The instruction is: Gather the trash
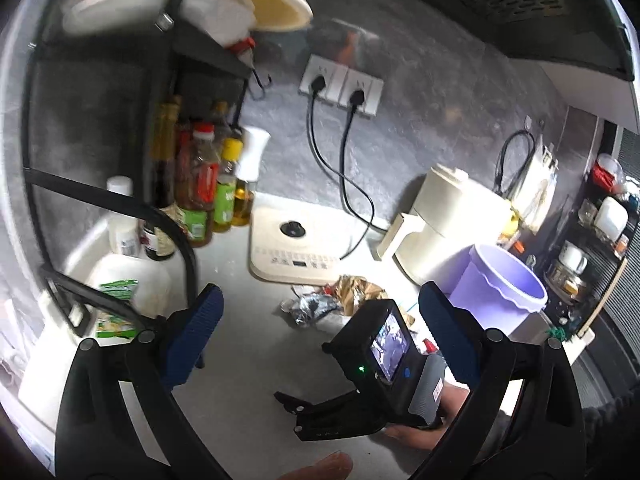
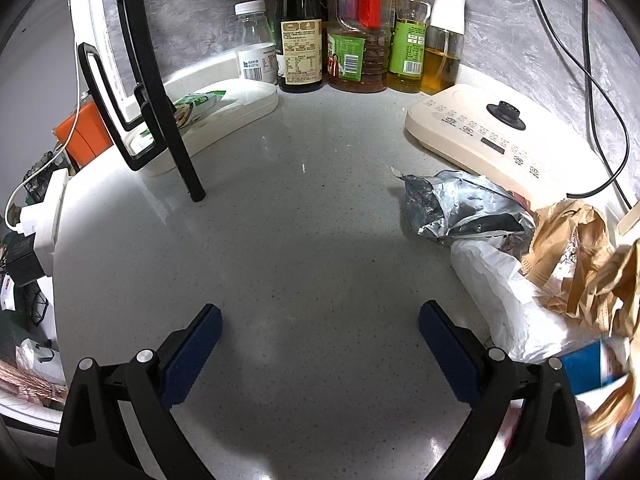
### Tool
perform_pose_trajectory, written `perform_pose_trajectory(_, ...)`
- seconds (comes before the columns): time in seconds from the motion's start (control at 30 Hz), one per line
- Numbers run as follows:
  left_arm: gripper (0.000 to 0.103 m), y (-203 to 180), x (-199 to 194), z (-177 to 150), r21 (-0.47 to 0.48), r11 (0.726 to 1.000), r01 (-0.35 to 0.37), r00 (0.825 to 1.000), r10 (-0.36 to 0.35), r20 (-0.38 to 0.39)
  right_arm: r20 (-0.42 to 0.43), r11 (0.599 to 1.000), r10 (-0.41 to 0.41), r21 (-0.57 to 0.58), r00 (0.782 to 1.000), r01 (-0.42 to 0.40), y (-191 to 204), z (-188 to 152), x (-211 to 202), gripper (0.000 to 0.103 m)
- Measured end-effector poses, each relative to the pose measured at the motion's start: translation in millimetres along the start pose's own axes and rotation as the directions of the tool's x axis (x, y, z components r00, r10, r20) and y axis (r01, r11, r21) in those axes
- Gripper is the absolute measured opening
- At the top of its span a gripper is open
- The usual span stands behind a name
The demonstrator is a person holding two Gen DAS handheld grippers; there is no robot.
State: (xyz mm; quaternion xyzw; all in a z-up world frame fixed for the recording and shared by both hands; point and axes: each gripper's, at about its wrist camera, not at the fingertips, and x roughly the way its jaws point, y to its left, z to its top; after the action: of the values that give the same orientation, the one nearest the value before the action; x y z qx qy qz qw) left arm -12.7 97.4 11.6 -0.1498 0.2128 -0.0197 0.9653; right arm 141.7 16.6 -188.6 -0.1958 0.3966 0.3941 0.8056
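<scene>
Grippers [image 1: 320,332] [image 2: 320,344] hover spread above speckled counter [image 2: 280,240].

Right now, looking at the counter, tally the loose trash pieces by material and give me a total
Silver foil bags: 1
White plastic bags: 1
Crumpled brown paper wads: 2
Total: 4 pieces, all piled beside the purple bin. A blue item at the pile's edge is too cut off to count.

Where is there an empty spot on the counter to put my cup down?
The bare grey counter between the black rack leg and the crumpled silver foil bag is free. Right of that it is crowded: white paper, brown paper, cream appliance base.
</scene>
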Motion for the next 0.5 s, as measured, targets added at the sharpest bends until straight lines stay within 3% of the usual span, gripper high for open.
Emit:
perform_pose_trajectory(0.27, 0.097, 2, -25, -9, -0.044, 0.996, -0.084, 0.996, 0.084, 0.009, -0.007, 1.0, 0.016, 0.001, 1.0, -0.016, 0, 5, 1, 0.095)
perform_pose_trajectory(0.4, 0.097, -10, -30, -3, -0.013, 0.997, -0.074, 0.997, 0.074, 0.024, 0.147, 0.999, 0.033, 0.013, 0.989, -0.035, 11, 15, -55, 0.096)
perform_pose_trajectory(0.5, 0.097, -21, -26, 7, 0.04, 0.997, -0.065, 0.998, 0.064, 0.027, 0.277, 0.99, 0.029, 0.125, 0.96, -0.066, 6, 17, -118, 0.095)
